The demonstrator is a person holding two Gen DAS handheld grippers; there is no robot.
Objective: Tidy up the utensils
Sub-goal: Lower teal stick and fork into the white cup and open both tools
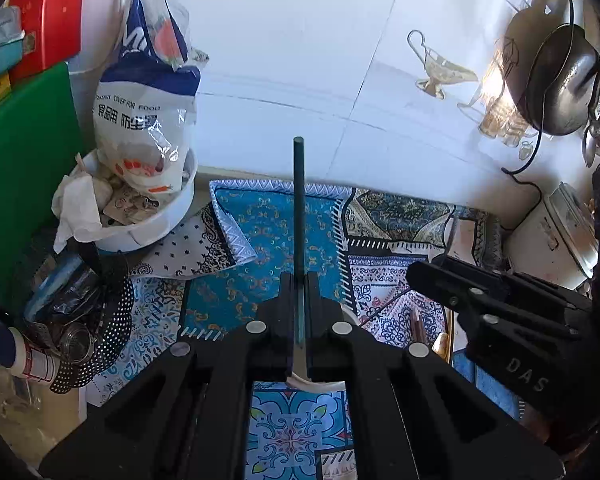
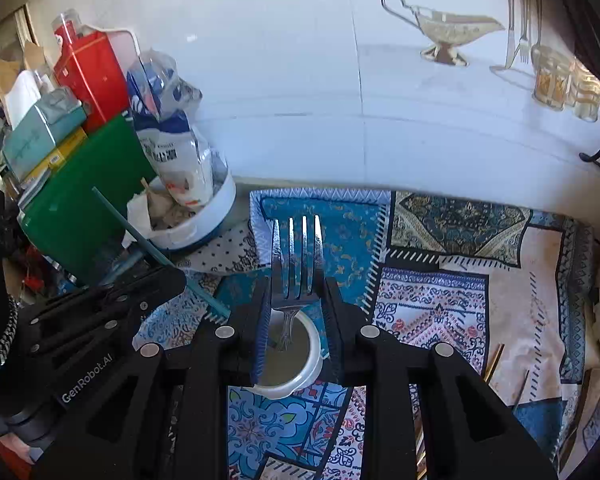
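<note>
A: In the left wrist view, your left gripper [image 1: 299,280] is pressed tight on a thin dark green chopstick [image 1: 299,200], which stands up out of the jaws toward the tiled wall. The rim of the white cup [image 1: 350,314] peeks out just beneath the fingers, and your right gripper [image 1: 418,270] is close by on the right.

B: So how should I lower it?

A: I'd keep the stick's hidden lower end over the cup mouth and sink straight down before you let go; it's slim and smooth, so it could slide if you loosen early.

B: And in the right wrist view?

A: Your right gripper [image 2: 296,280] pinches a steel fork [image 2: 296,256] at the base of its head, four tines up, patterned handle hanging into the cup [image 2: 300,384] on the desk's patterned cloth [image 2: 432,304]. The fork looks shiny and stiff. Keep it upright, lower until the handle rests inside, then spread the jaws. Mind the left gripper [image 2: 172,276] crowding in alongside.
</note>
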